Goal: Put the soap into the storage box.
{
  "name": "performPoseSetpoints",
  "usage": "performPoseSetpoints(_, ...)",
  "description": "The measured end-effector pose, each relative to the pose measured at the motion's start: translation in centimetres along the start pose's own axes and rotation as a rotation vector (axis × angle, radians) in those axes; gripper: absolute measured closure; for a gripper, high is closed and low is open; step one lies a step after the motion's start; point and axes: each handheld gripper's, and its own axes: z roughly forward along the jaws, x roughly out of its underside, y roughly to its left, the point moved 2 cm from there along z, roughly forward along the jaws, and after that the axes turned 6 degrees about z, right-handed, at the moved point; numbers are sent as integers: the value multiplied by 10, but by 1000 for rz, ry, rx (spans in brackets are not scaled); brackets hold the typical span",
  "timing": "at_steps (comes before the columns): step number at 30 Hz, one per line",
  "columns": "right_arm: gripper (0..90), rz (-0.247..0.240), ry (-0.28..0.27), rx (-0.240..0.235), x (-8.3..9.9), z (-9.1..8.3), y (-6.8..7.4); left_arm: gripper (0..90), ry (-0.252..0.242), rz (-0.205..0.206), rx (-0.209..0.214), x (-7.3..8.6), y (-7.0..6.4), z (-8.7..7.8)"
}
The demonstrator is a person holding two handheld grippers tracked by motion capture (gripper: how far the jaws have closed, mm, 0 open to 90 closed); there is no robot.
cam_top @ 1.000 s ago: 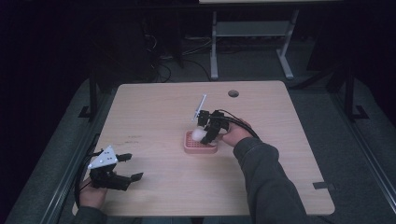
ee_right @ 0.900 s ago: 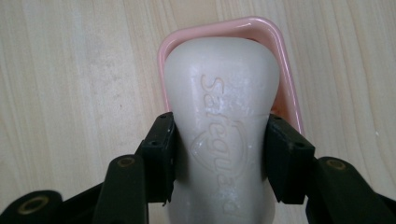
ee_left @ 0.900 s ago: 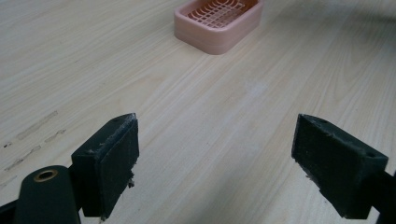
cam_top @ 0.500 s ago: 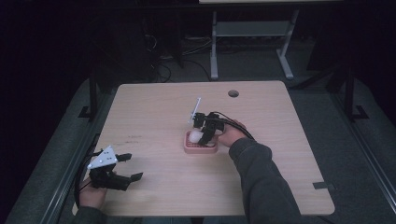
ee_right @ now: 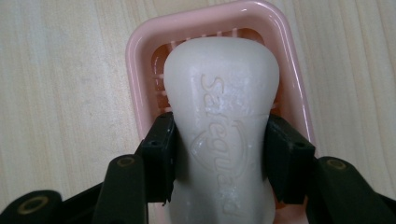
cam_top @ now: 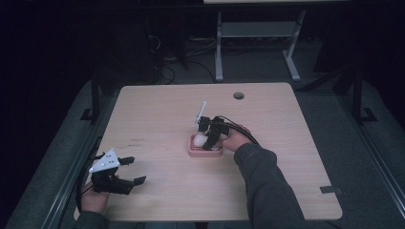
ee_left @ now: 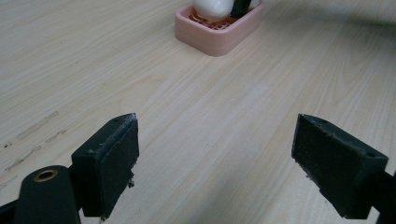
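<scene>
The left hand-held gripper (cam_top: 125,172) is held low at the near left corner of the counter (cam_top: 157,109), its jaws spread wide and empty, with bare wood between them; the pink soap dish (ee_left: 219,30) is seen well ahead of it and apart. Farther right, the right hand-held gripper (cam_top: 208,141) is pinching a white soap bar (ee_right: 222,116) by its narrow waist, one pad on each side; the bar's far end is poised over, or perhaps already touching, the slatted dish directly beyond the jaws; which cannot be told. If the bar is being set down, it is best kept centred between the rims and lowered level before the pinch is released; a slick bar could slip or tip the light dish.
</scene>
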Motion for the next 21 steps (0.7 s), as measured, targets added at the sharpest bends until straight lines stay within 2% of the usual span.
performPoseSetpoints(10,486,6,8,-4,0,4,1,148,-1,-1,-1,0,0,0)
performPoseSetpoints(21,470,19,-13,5,2,0,1,148,-3,-1,-1,0,0,1)
